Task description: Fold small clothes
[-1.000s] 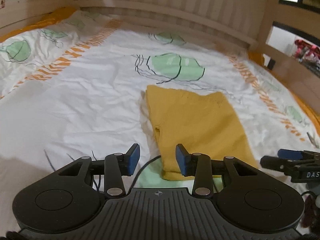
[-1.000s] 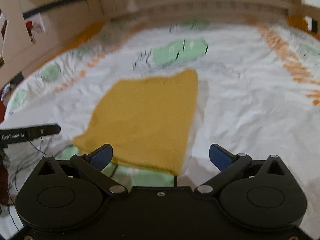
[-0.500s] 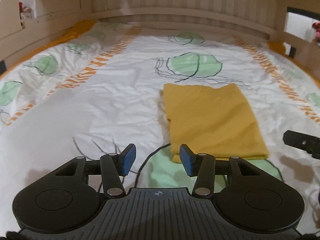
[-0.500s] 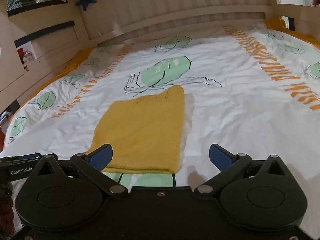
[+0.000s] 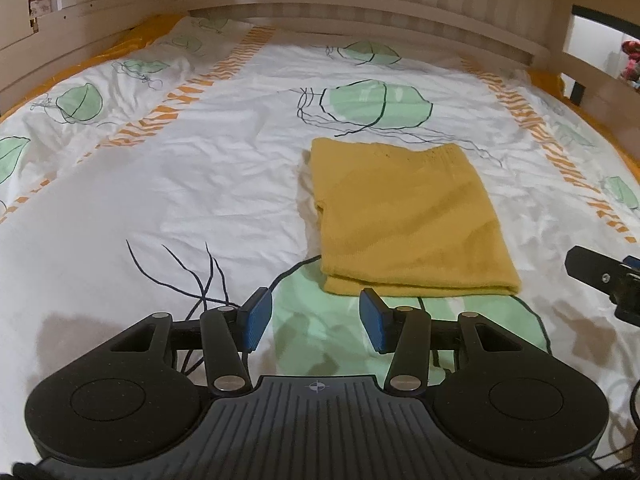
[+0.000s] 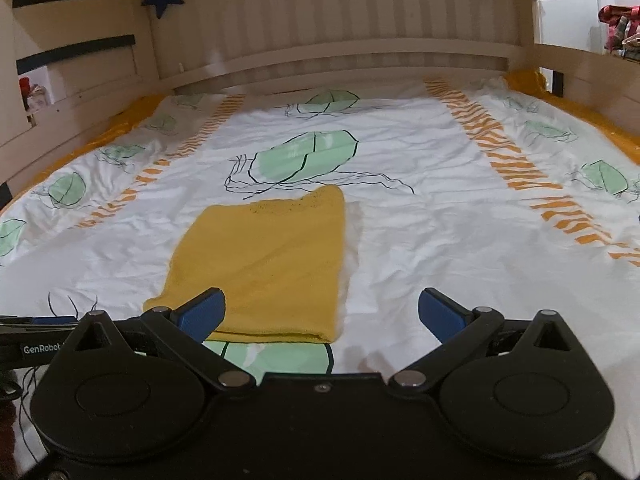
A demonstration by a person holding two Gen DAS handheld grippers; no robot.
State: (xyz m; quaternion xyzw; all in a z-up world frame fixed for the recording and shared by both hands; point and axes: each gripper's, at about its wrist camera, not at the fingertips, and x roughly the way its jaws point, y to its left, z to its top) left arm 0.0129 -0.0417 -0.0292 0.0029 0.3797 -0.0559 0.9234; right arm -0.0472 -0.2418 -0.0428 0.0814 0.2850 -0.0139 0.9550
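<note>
I see the yellow garment [image 5: 408, 216] folded into a neat rectangle, flat on the bed's white duvet [image 5: 180, 184], and I take it as my landmark. Its far edge just touches the black stalk lines under the large green leaf print [image 5: 376, 106]; its near folded edge lies over another green leaf printed on the duvet. My left tongs [image 5: 316, 322] hang above the duvet just short of the garment's near left corner, blue pads apart with only bedding between them; the jaws have just been opening a little, with nothing between them, and they are not touching the cloth. My right tongs [image 6: 320, 314] sit wide apart at the garment's near edge: in the right wrist view the left pad [image 6: 202, 314] overlaps the near left corner of the yellow garment [image 6: 272, 264], while the right pad hangs over bare duvet [image 6: 440, 220] well beyond the garment's right side. I cannot tell whether that left pad rests on the cloth or only hovers over it. Orange zigzag stripes [image 6: 516, 168] run along the duvet on either side of the garment, and the slatted wooden bed frame [image 6: 320, 40] rises beyond its far edge.
</note>
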